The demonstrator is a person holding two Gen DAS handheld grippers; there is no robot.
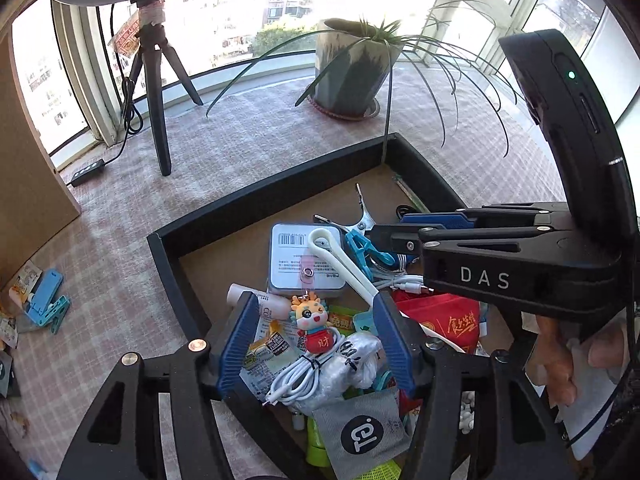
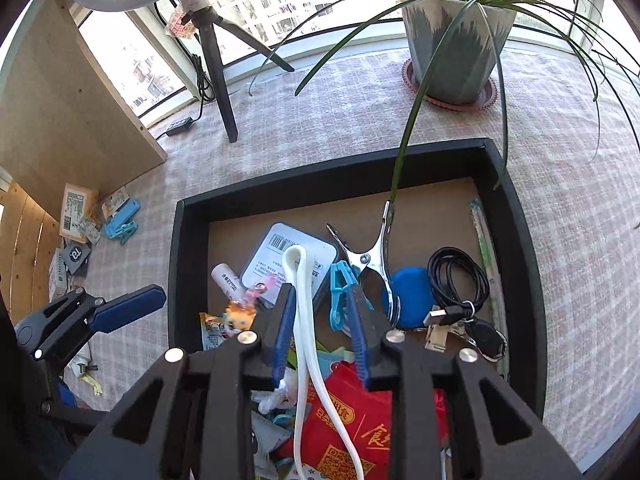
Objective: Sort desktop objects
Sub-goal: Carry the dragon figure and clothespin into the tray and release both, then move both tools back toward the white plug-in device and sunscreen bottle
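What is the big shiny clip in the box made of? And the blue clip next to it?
The shiny clip looks like polished metal: silvery with bright mirror glints. The blue clip looks like plastic: flat, even turquoise colour with a dull sheen.

Both handheld grippers, the left gripper and the right gripper, are matte black plastic with ribbed blue finger pads. Round silver screws mark the finger joints. White letters "DAS" are printed on the right one's side.

black tray | cluttered: tin, white strap, red packet, black cable
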